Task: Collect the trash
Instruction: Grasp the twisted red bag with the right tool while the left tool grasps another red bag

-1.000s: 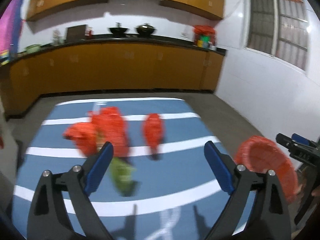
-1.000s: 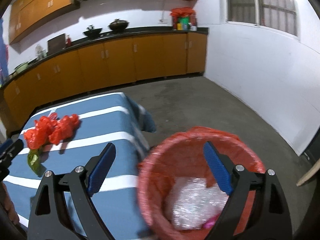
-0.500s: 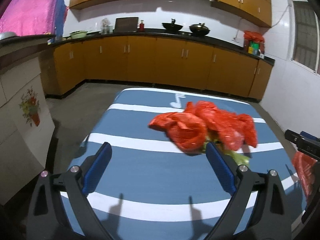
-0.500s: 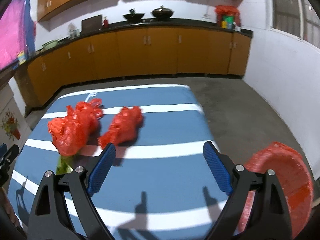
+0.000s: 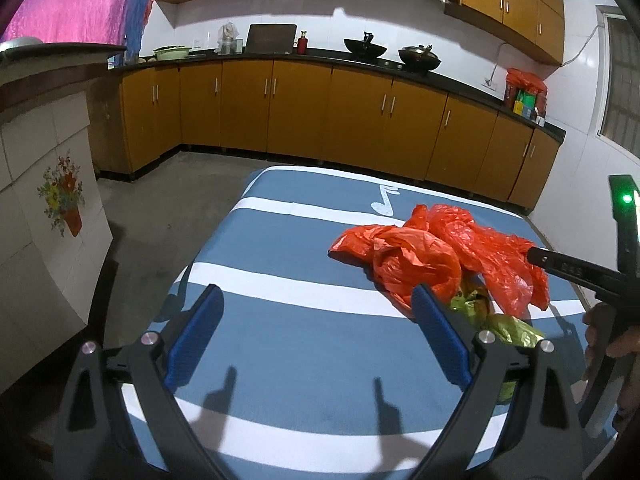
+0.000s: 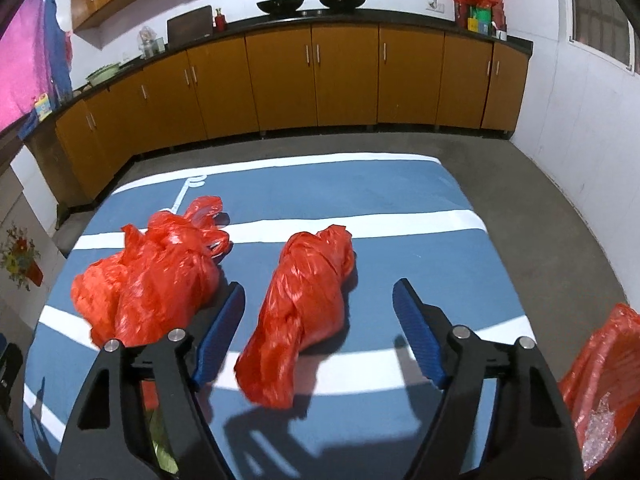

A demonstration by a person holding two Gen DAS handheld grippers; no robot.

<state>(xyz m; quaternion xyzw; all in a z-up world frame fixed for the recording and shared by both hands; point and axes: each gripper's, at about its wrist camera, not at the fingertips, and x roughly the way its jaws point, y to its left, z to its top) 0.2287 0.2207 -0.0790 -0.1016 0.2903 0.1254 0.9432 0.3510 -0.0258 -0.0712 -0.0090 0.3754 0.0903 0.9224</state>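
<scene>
A crumpled red plastic bag (image 6: 304,312) lies on the blue-and-white striped table (image 6: 400,240), between the open jaws of my right gripper (image 6: 318,336), which is empty. A bigger heap of red bags (image 6: 152,280) lies to its left; it also shows in the left wrist view (image 5: 440,256) with a green wrapper (image 5: 496,320) under it. My left gripper (image 5: 316,336) is open and empty over bare table, left of the heap. The red-lined trash bin (image 6: 600,384) stands at the table's right edge, with bubble wrap inside.
Orange kitchen cabinets (image 5: 320,112) with a black counter run along the far wall. A white cabinet with a flower picture (image 5: 44,216) stands left of the table. Grey floor surrounds the table. My right gripper's body (image 5: 600,276) shows at the left view's right edge.
Both grippers swung left from the bin to the table. The right gripper moved in over the single red bag. The left gripper moved left of the heap.
</scene>
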